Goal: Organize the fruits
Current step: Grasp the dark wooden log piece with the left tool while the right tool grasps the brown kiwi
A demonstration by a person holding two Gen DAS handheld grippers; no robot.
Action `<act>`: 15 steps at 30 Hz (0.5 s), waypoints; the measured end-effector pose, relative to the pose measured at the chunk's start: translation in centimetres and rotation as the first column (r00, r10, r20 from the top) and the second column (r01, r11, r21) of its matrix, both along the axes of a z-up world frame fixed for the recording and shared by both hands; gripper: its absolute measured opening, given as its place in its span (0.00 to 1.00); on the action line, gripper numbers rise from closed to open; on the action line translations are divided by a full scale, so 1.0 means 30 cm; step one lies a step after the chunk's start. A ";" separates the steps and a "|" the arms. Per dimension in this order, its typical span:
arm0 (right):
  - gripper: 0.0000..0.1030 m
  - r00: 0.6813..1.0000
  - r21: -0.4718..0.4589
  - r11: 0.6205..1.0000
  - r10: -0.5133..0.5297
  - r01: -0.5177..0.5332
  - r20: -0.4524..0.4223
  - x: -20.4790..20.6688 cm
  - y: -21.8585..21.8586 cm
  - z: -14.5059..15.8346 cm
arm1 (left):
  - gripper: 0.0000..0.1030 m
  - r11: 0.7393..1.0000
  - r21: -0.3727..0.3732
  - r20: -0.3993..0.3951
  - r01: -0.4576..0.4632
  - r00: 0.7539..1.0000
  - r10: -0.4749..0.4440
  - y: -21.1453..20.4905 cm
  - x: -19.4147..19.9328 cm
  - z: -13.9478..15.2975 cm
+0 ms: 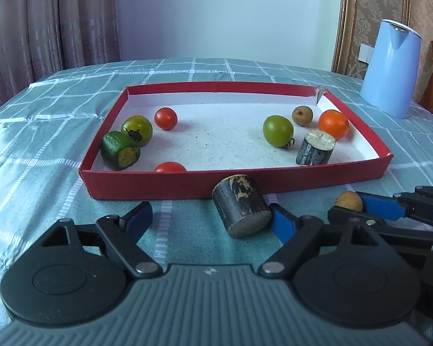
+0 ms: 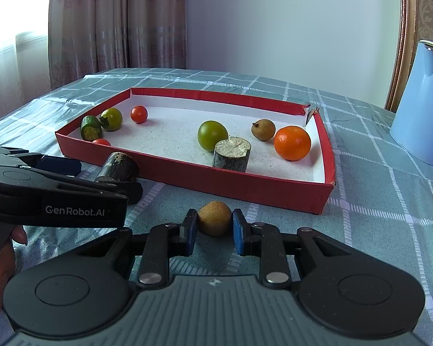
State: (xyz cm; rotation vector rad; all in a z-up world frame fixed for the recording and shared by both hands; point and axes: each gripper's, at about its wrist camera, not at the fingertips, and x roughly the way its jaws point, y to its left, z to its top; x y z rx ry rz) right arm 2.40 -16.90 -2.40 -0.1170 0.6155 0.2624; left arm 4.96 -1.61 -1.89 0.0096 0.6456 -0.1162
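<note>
Left tool jaws apart, pointing down-forward, right tool jaws clamped, same tilt, alongside.

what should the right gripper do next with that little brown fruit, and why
Probably lift it and carry it over the near wall of the red tray. The right gripper is shut on the small brown fruit, which sits on the tablecloth just outside the tray, while the other fruits already lie inside.

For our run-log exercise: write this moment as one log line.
left gripper: open, beside log | right gripper: shut on brown fruit | both outside tray | tray: eight items
</note>
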 end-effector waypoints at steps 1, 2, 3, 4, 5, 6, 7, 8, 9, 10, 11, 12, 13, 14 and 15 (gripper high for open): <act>0.24 1.000 0.000 1.000 0.000 0.000 0.000 0.000 0.000 0.000 | 0.81 1.000 0.001 0.000 0.001 1.000 -0.001 0.000 -0.001 -0.001; 0.24 1.000 0.000 1.000 0.000 0.000 0.000 0.000 0.000 0.000 | 0.78 1.000 0.002 0.002 0.005 1.000 -0.005 -0.001 -0.003 0.000; 0.24 1.000 -0.001 1.000 0.000 0.000 0.000 0.000 0.000 0.001 | 0.77 1.000 0.003 0.005 0.010 1.000 -0.010 -0.003 -0.006 0.001; 0.24 1.000 -0.001 1.000 0.000 0.000 0.000 0.000 0.001 0.001 | 0.73 1.000 0.004 0.007 0.017 1.000 -0.017 -0.006 -0.008 0.001; 0.24 1.000 -0.002 1.000 0.000 0.000 0.000 0.001 0.001 0.000 | 0.68 1.000 0.005 0.010 0.027 1.000 -0.027 -0.009 -0.011 0.002; 0.24 1.000 -0.003 1.000 0.000 0.000 0.000 0.001 0.001 -0.001 | 0.66 0.999 0.007 0.014 0.039 0.999 -0.039 -0.012 -0.014 0.004; 0.24 1.000 -0.002 1.000 0.000 0.000 0.000 0.001 0.001 -0.001 | 0.59 0.999 0.008 0.017 0.052 0.998 -0.052 -0.015 -0.019 0.005; 0.24 1.000 -0.002 1.000 0.000 0.000 0.001 0.001 0.001 0.000 | 0.54 0.998 0.009 0.020 0.062 0.998 -0.062 -0.018 -0.023 0.005; 0.24 1.000 -0.001 1.000 0.000 0.000 0.001 0.000 0.001 0.000 | 0.51 0.998 0.011 0.022 0.069 0.997 -0.069 -0.020 -0.026 0.005; 0.24 1.000 0.001 1.000 0.000 0.000 0.001 0.001 0.001 -0.001 | 0.46 0.997 0.008 0.023 0.077 0.997 -0.077 -0.020 -0.026 0.006; 0.24 1.000 0.002 1.000 0.000 0.000 0.001 0.001 0.000 -0.001 | 0.42 0.996 0.005 0.024 0.084 0.996 -0.085 -0.020 -0.028 0.007; 0.24 1.000 0.002 1.000 0.000 0.000 0.002 0.000 -0.001 -0.001 | 0.40 0.996 0.003 0.025 0.091 0.996 -0.091 -0.020 -0.030 0.007; 0.24 1.000 0.002 1.000 0.000 0.000 0.002 0.001 0.000 -0.001 | 0.35 0.995 0.001 0.026 0.099 0.995 -0.099 -0.020 -0.032 0.007; 0.24 1.000 0.002 1.000 0.000 0.000 0.002 0.001 -0.001 -0.001 | 0.31 0.994 -0.001 0.027 0.106 0.994 -0.106 -0.022 -0.036 0.007; 0.24 1.000 0.003 1.000 0.000 0.000 0.002 0.001 -0.002 -0.001 | 0.31 0.994 -0.002 0.028 0.108 0.994 -0.108 -0.022 -0.038 0.007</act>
